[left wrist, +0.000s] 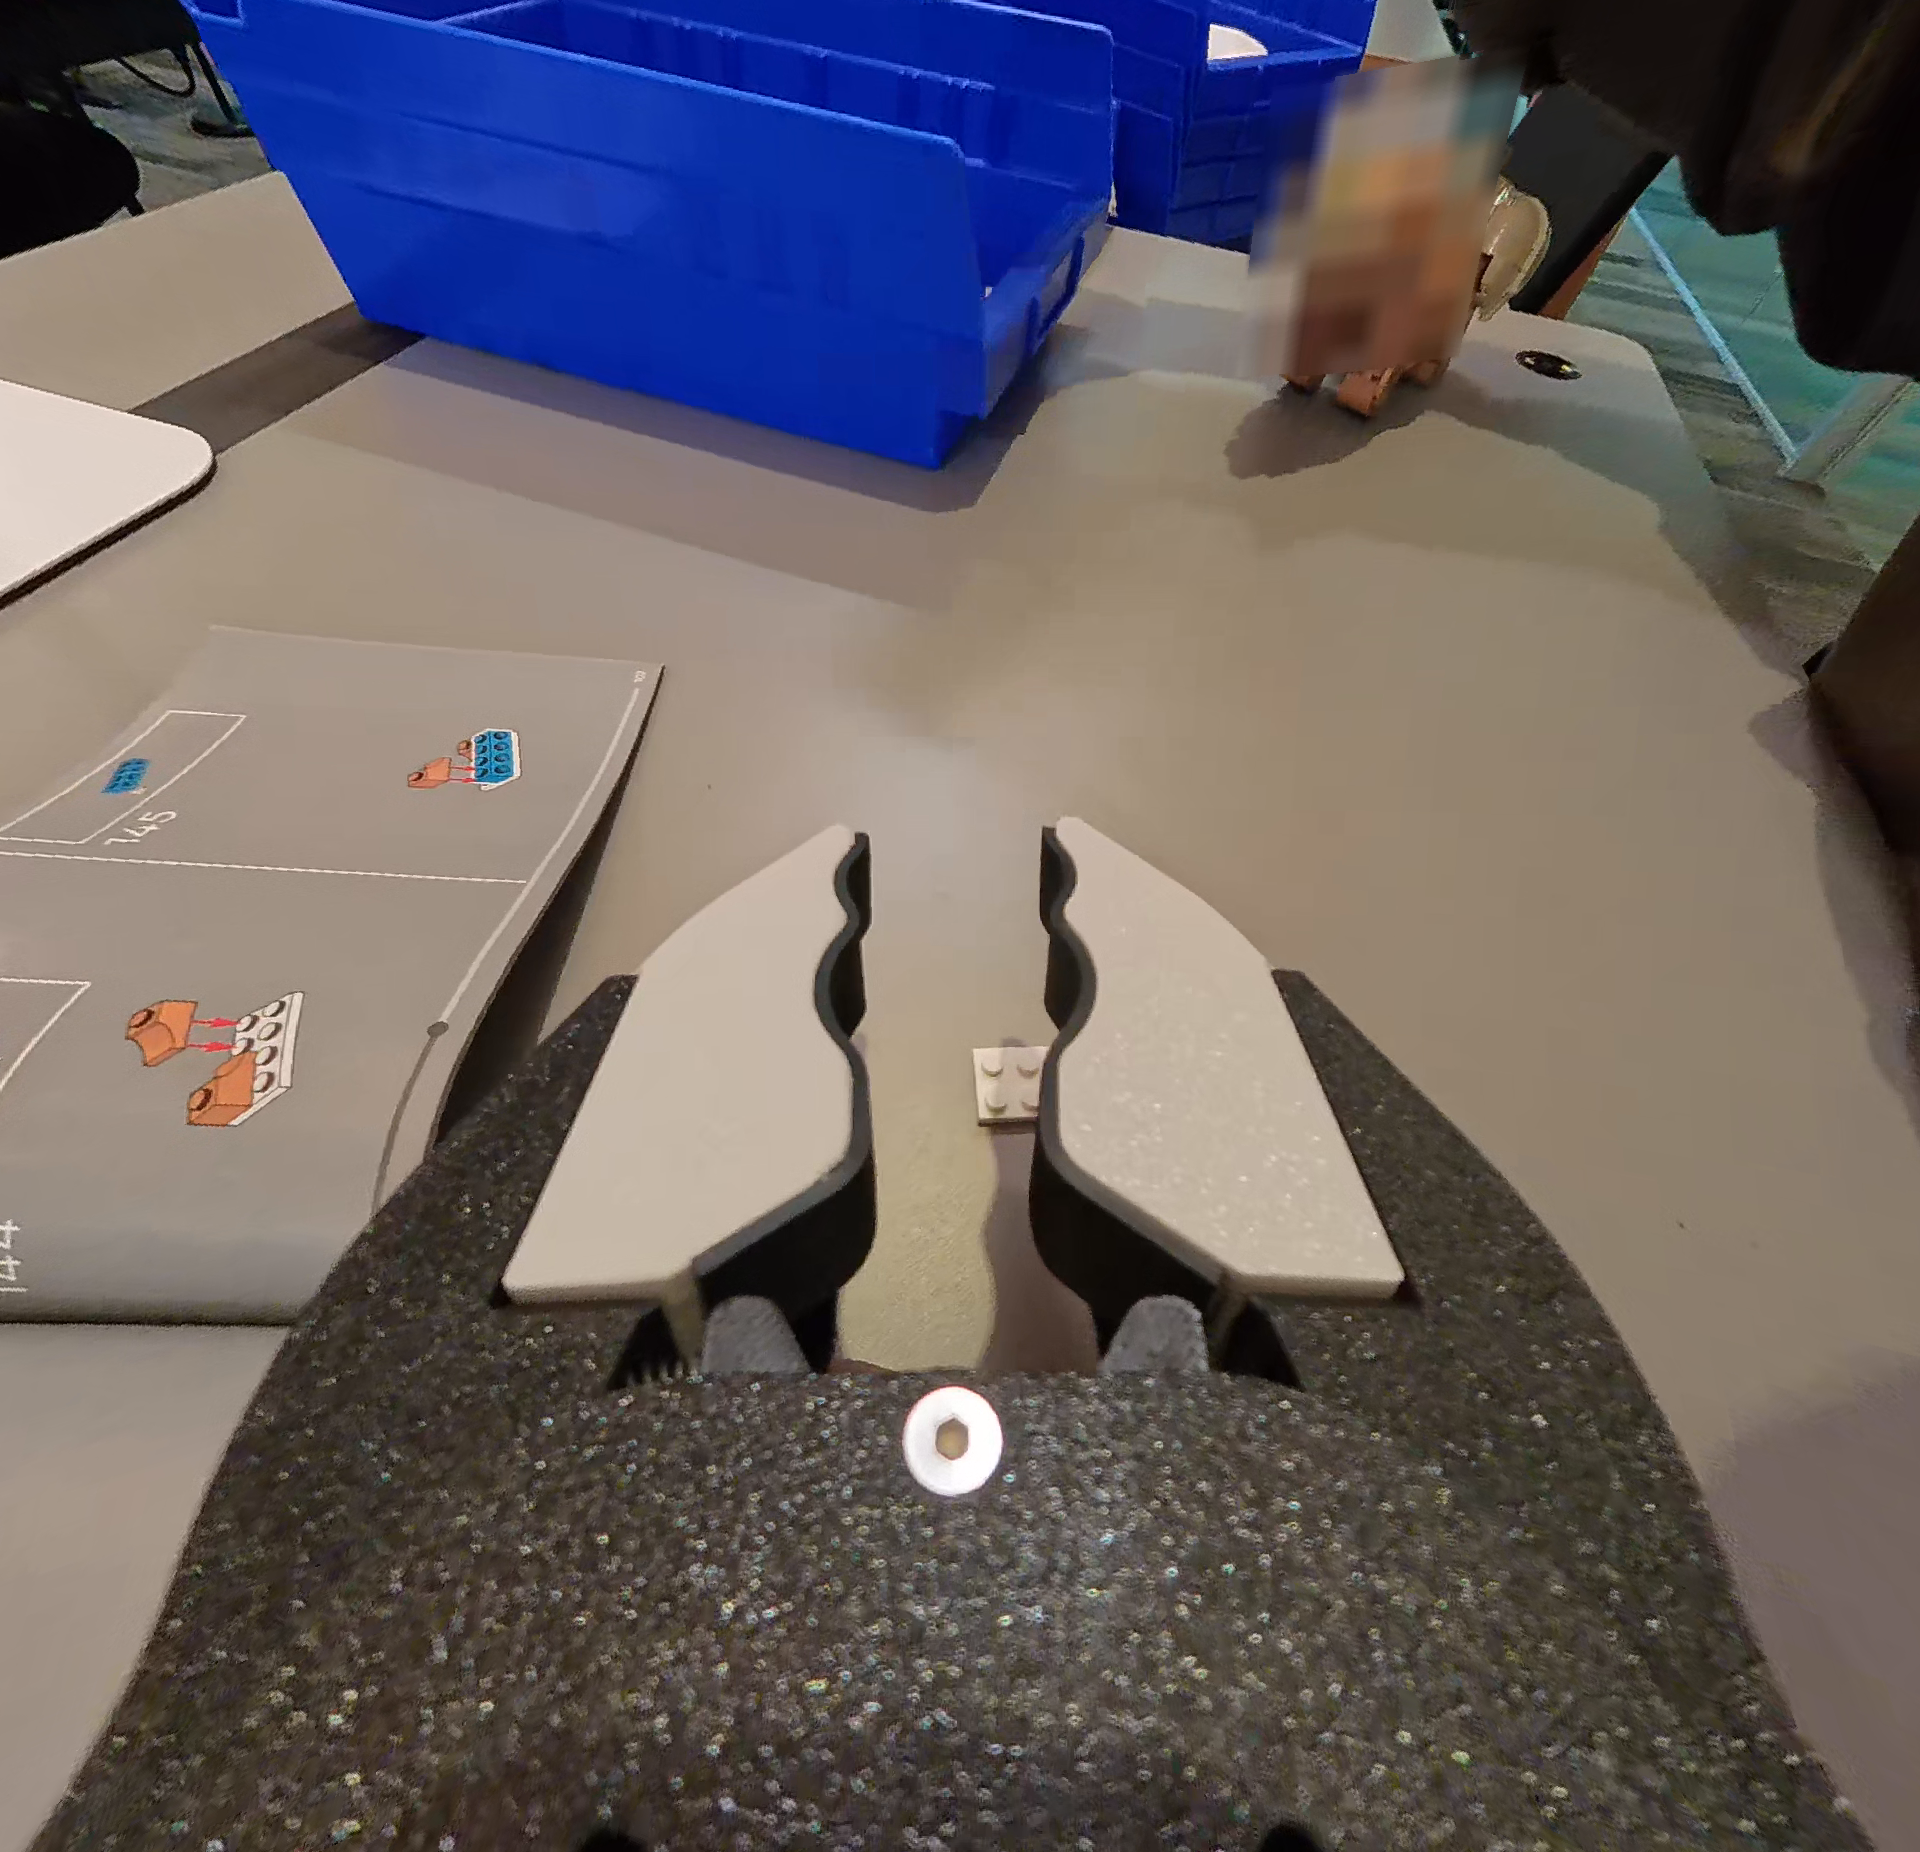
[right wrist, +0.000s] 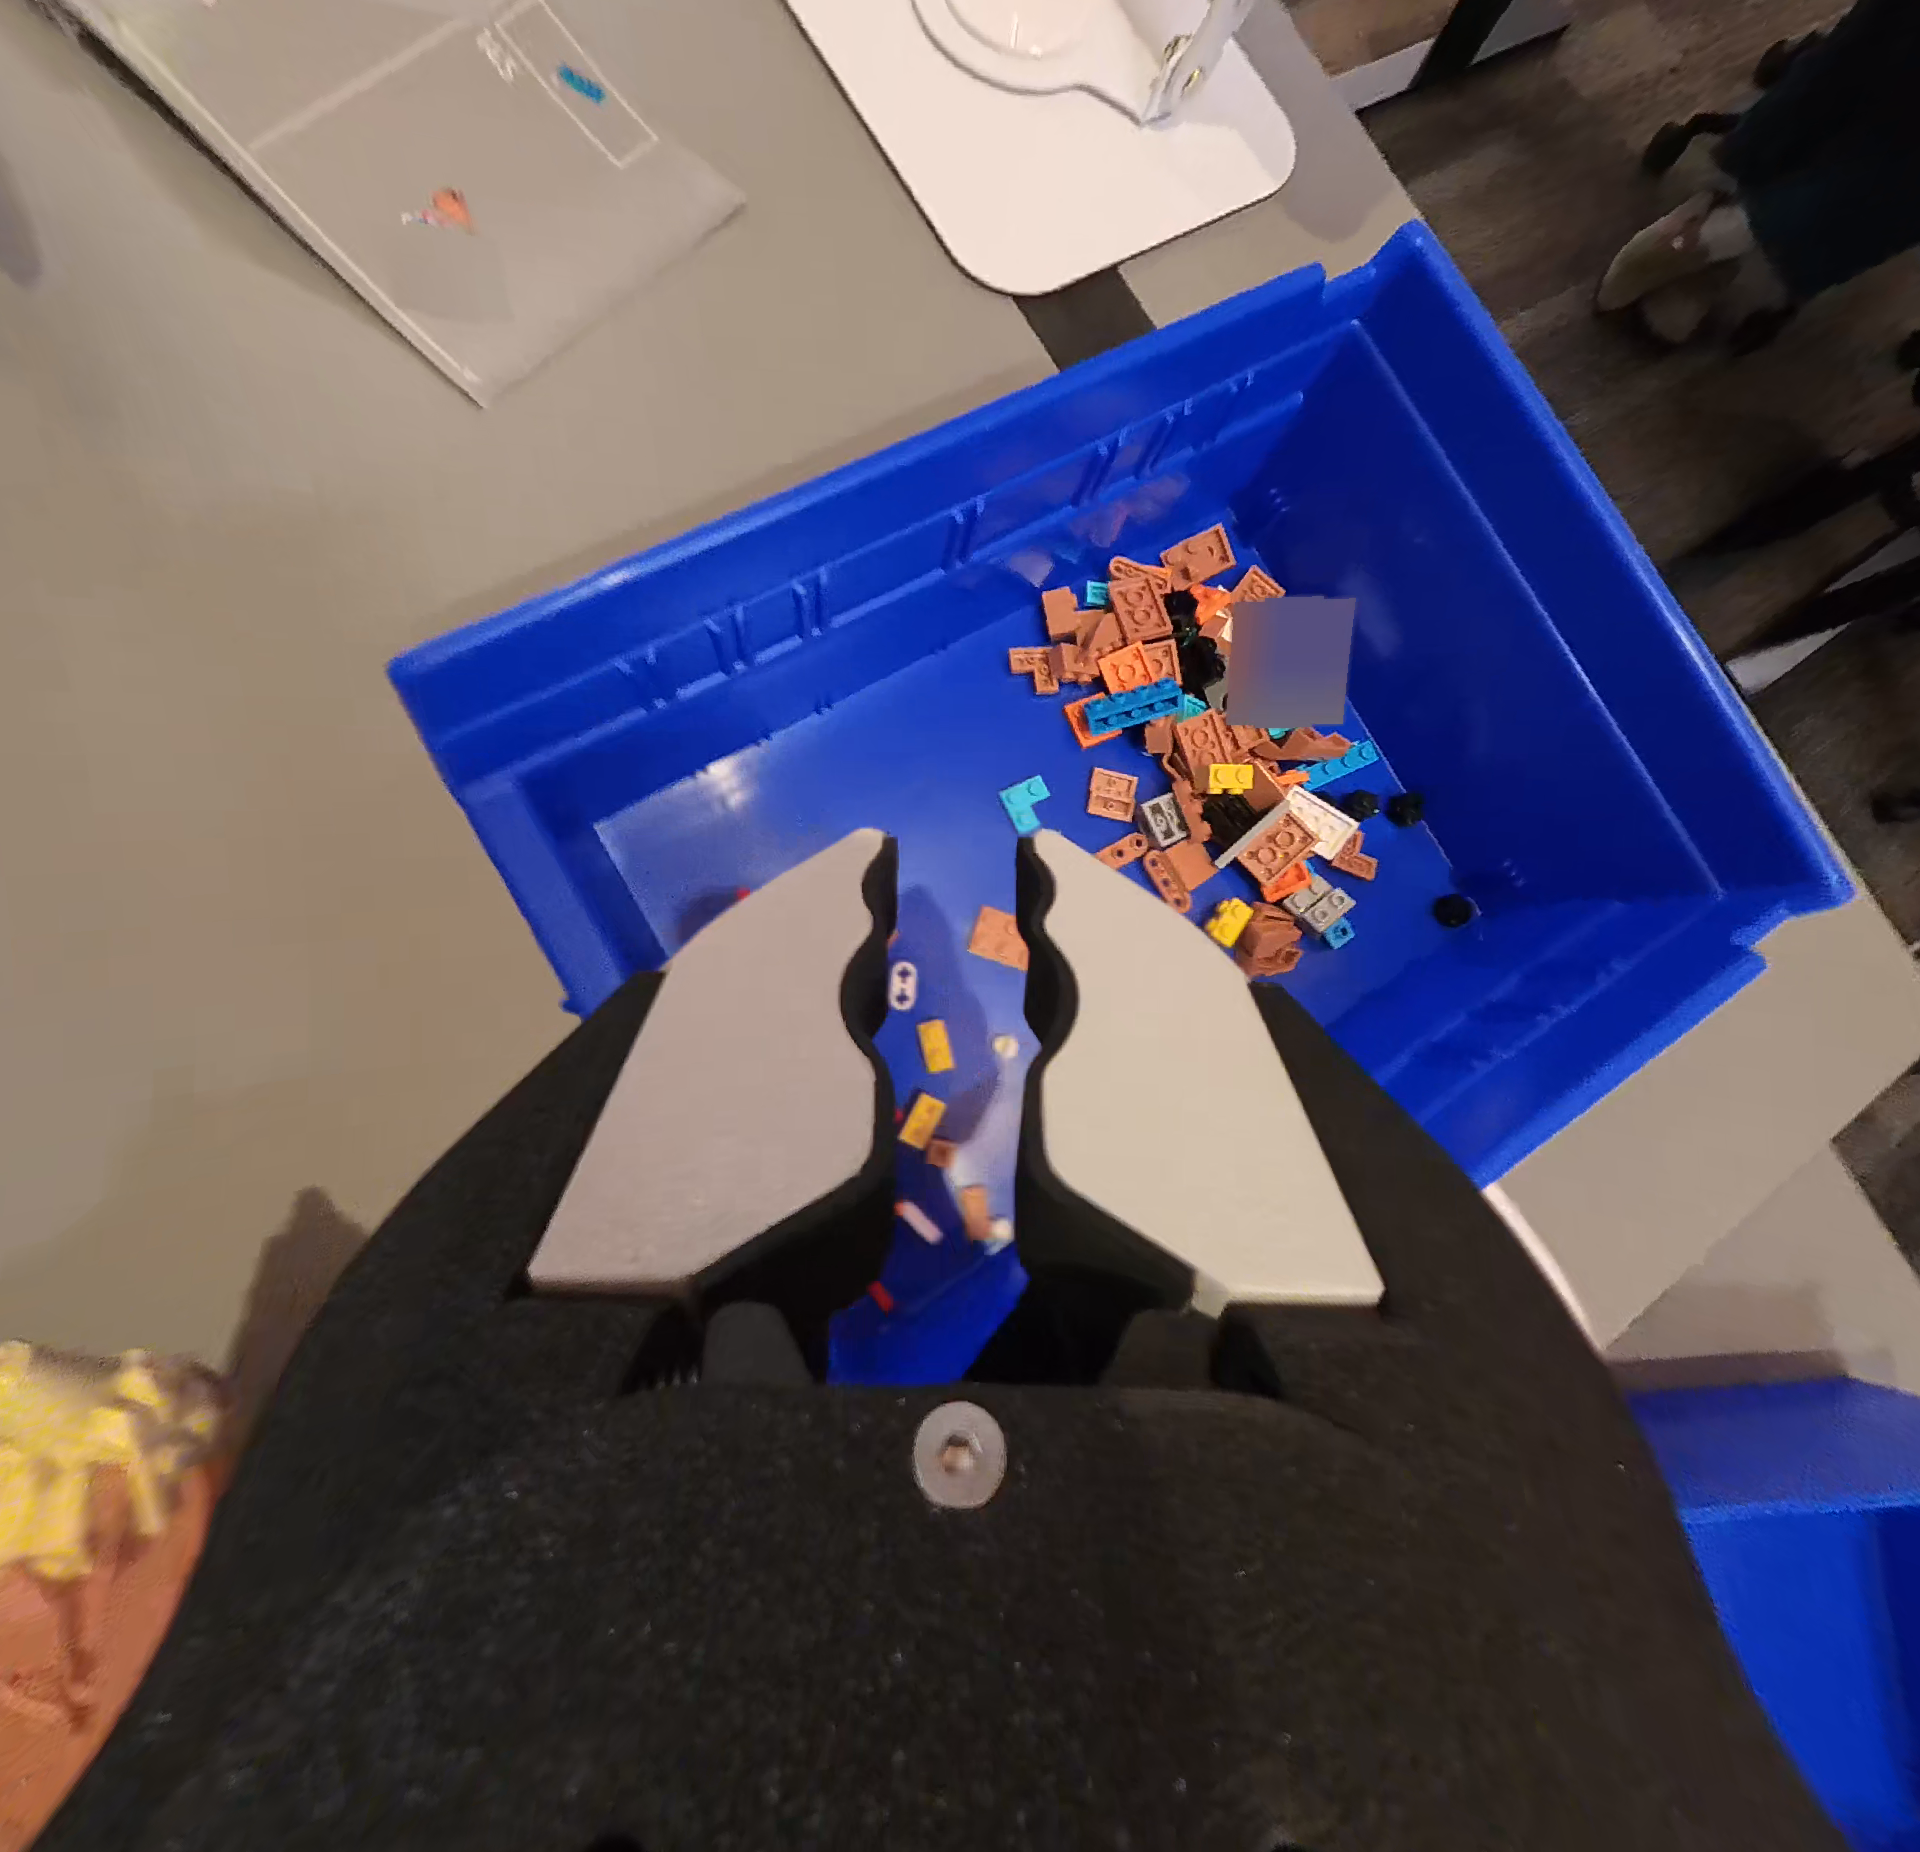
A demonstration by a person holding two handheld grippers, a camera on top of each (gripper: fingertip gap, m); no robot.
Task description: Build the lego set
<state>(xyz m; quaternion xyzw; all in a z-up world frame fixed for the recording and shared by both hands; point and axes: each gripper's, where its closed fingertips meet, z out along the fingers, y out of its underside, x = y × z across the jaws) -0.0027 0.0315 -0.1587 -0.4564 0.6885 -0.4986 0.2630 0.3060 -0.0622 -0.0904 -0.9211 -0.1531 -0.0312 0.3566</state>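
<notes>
My left gripper (left wrist: 954, 841) is open and empty, low over the grey table. A small light grey plate (left wrist: 1006, 1083) lies flat on the table between its fingers, close to the right finger. My right gripper (right wrist: 954, 841) is open and empty, held above a blue bin (right wrist: 1621, 659). Loose bricks (right wrist: 1195, 722) in brown, orange, blue, yellow and grey are heaped at the bin's far end; a few scattered pieces (right wrist: 933, 1046) lie on the bin floor under the fingers. The open instruction booklet (left wrist: 312, 919) lies left of the left gripper; it also shows in the right wrist view (right wrist: 416, 140).
Two blue bins (left wrist: 675, 202) stand at the back of the table. A partly built brown model (left wrist: 1371, 379) sits at the far right, partly under a mosaic patch. A white lamp base (right wrist: 1091, 119) stands beside the bin. A yellow and brown model (right wrist: 73, 1470) is at lower left. Tip to tip, the grippers are about 35 cm apart.
</notes>
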